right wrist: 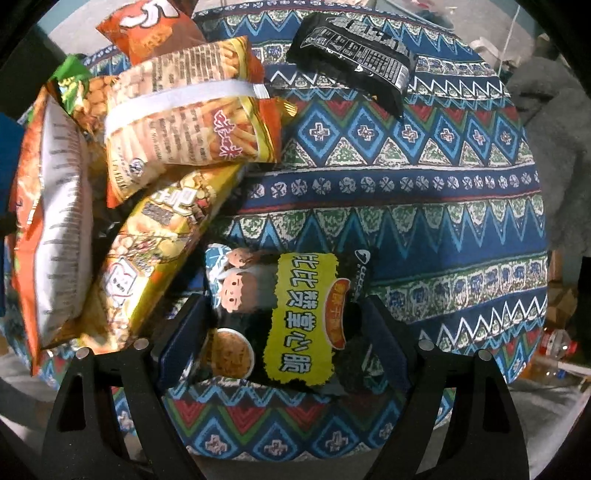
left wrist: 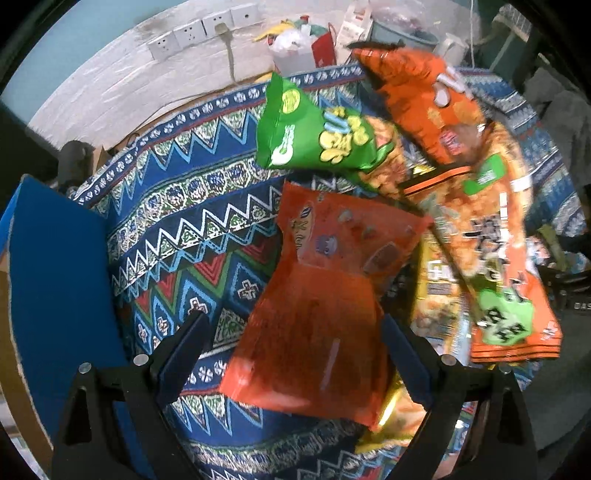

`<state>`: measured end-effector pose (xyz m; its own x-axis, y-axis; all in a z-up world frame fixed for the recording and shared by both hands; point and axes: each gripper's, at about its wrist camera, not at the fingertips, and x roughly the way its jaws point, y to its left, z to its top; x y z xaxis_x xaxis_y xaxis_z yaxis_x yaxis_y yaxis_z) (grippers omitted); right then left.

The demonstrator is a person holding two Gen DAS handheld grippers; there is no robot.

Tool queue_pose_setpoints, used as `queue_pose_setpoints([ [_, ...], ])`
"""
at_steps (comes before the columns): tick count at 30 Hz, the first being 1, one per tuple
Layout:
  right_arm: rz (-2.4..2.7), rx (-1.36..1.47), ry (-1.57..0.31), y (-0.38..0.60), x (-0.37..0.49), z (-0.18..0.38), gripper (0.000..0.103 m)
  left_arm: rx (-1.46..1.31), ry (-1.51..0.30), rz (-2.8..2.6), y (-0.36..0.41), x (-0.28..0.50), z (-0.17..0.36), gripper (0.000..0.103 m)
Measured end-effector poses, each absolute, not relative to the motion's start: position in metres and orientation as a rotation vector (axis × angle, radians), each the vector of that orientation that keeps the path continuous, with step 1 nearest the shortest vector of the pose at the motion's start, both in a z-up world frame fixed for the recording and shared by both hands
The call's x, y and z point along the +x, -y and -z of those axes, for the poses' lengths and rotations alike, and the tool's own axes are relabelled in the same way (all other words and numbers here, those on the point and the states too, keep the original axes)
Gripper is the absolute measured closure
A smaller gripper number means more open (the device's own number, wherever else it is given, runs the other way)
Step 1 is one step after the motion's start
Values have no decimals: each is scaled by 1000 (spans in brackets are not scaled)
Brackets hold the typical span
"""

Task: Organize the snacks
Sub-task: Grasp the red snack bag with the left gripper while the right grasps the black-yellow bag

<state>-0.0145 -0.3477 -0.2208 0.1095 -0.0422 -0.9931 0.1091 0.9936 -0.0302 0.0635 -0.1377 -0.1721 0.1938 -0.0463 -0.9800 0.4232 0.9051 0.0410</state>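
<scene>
**Patterned tabletop, snack bags heaped to one side**

Blue zigzag-patterned cloth over the tabletop, white wall with sockets behind.

Left gripper: fingers spread wide, released, either side of an orange-red bag; contact with the bag not clear. Just beyond it, a green chip bag and a long orange bag with green labels in the heap, another orange bag behind. Blue board upright at the left edge.

Right gripper: fingers parted on either side of a dark bag with a yellow label, flat on the cloth; whether clamped on it cannot be told. Left of it, yellow bag, fries bag and orange-and-white bag piled together. Farther off, a black packet alone on the cloth.
</scene>
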Motion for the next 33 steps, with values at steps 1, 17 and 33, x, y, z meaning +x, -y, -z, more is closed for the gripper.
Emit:
queue_pose_setpoints([
  [1, 108, 59, -1456, 349, -14, 223, 20, 334, -1353, 335, 138, 65, 177, 8],
  [17, 86, 30, -1424, 338, -6, 224, 38, 342, -1338, 445, 163, 58, 185, 55],
  [33, 160, 34, -1253, 330, -13, 164, 42, 334, -1219, 388, 141, 23, 120, 58],
])
